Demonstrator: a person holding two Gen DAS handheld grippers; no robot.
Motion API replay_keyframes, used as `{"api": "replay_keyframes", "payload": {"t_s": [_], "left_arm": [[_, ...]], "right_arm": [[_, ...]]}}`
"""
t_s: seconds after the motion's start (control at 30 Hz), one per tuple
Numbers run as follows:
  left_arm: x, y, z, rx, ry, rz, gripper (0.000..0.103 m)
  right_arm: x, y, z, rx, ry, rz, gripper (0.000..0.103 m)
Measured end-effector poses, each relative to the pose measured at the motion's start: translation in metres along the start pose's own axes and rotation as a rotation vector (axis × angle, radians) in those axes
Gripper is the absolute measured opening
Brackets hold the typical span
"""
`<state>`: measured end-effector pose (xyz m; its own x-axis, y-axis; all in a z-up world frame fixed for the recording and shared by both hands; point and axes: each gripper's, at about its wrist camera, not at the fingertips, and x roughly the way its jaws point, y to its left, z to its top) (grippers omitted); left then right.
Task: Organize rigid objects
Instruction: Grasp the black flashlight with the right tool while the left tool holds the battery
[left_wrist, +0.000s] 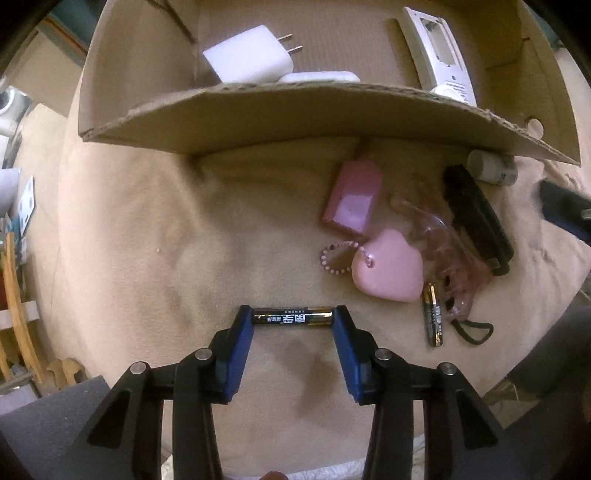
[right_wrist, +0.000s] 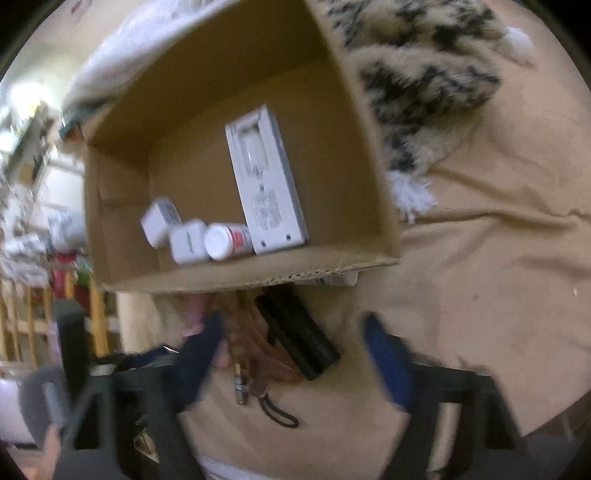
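This looks like a lived-in home, probably a bedroom: beyond the jaws a soft beige blanket (left_wrist: 147, 229) spreads under a cardboard box (right_wrist: 258, 280), a spotted fleece throw (right_wrist: 424, 92) lies further off, and blurred wooden shelving (right_wrist: 33, 325) stands left, cluttered.

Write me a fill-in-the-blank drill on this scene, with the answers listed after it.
1. The left gripper has a ____ lying crosswise between its blue pads.
2. The white charger lies inside the ____ box.
3. The keychain charm beside the second battery is shaped like a ____.
4. The long black flashlight lies ____ the box, on the beige cloth.

Answers: battery; cardboard; heart; outside
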<state>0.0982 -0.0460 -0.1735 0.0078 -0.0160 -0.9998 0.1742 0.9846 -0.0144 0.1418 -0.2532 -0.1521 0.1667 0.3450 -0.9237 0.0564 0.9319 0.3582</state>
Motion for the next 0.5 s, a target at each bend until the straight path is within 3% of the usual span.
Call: {"api": "replay_keyframes", "payload": {"t_s": [0.07,0.27,0.5], "left_arm": [[-0.002,0.004,0.001,-0.001,-0.004,0.004,0.04],[-0.012,0.02,0.001,-0.052,-0.038,0.006,0.04],[-0.016,0.03,0.0,-0.073,-0.049,-0.01,0.04]], "right_arm": [[0.01,0.006,0.0,-0.041,0.032,-0.033,0.036],[0.027,0.014,-0.006,-0.128,0.065,-0.164,0.035],[0.043,0.031,-0.015,-0.24,0.078,-0.217,0.035]]}}
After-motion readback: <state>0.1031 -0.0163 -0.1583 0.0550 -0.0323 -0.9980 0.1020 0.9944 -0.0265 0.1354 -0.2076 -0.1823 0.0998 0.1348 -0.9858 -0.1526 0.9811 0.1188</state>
